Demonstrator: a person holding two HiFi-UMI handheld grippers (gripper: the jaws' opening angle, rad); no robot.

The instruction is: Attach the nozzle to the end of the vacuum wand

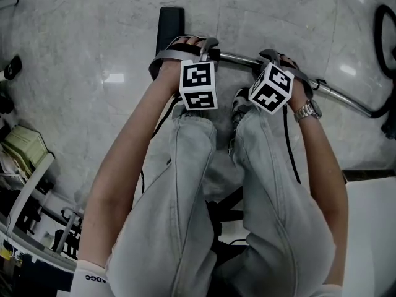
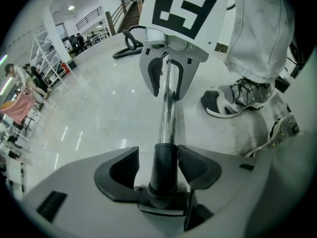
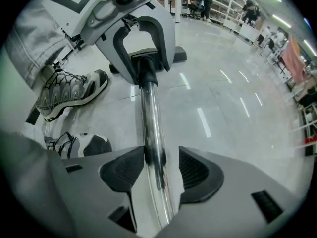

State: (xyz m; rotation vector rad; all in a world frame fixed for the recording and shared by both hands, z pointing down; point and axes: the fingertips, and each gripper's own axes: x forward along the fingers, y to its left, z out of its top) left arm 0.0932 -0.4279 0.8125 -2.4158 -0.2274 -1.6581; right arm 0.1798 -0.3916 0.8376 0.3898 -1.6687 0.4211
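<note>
A chrome vacuum wand point(image 1: 235, 58) lies across the pale floor in front of the seated person's knees. Its left end runs into a black collar point(image 2: 163, 157) that leads to the flat black nozzle point(image 1: 171, 23). My left gripper point(image 2: 161, 165) straddles that collar: the right pad sits against it and a gap shows at the left pad, so it is open. My right gripper point(image 3: 161, 167) straddles the bare wand point(image 3: 151, 118) further along, open, with its left pad at the tube and a gap on the right. In the head view both grippers point(image 1: 189, 49) point(image 1: 278, 64) point down at the wand.
The person's grey shoes point(image 2: 235, 100) rest close beside the wand. A black hose point(image 1: 383, 36) loops at the far right. Shelving and clutter point(image 1: 25, 166) stand at the left, and a white surface point(image 1: 371, 228) at the lower right. Other people and racks stand far off across the hall.
</note>
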